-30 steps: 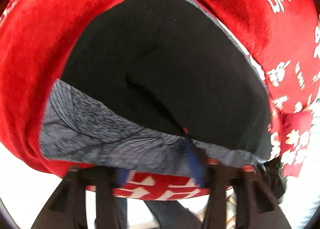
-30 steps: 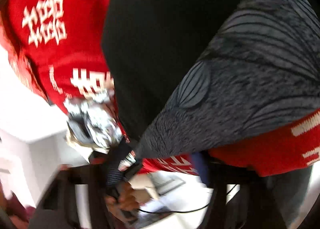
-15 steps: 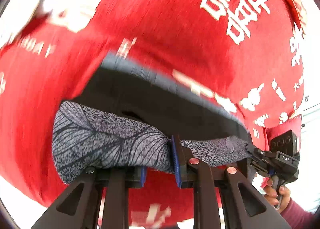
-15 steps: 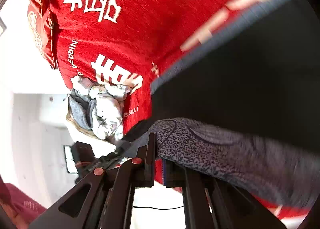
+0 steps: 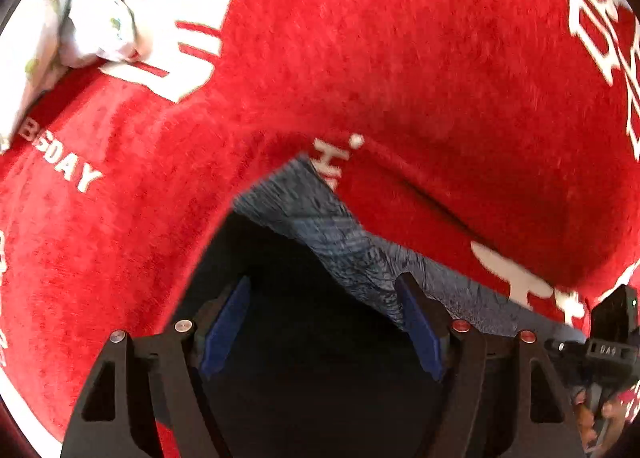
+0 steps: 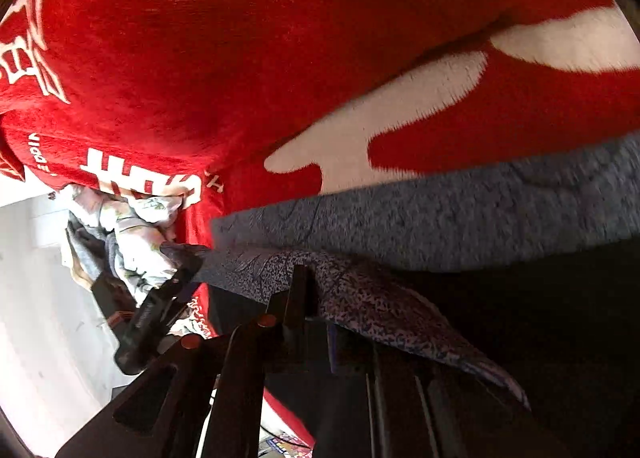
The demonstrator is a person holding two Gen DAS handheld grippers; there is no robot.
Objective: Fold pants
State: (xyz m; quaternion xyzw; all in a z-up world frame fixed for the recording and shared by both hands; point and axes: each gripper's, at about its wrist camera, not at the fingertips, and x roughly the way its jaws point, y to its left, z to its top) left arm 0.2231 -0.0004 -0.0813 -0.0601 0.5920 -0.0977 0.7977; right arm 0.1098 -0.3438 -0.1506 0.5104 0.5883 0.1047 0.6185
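Left wrist shows left gripper [image 5: 324,326] spread wide over pants [image 5: 320,358]; right gripper [image 6: 310,298] pinches their hem

The red blanket [image 5: 360,58] is a plush, fuzzy pile with white woven lettering. The pants [image 6: 460,218] are soft knit cloth: speckled grey with a leaf print on one face, matt black on the other. The left gripper [image 5: 324,332] has matt black plastic arms, blue rubbery pads [image 5: 226,324] and shiny metal rivets. The bundled laundry [image 5: 92,30] is thin, crumpled white printed fabric
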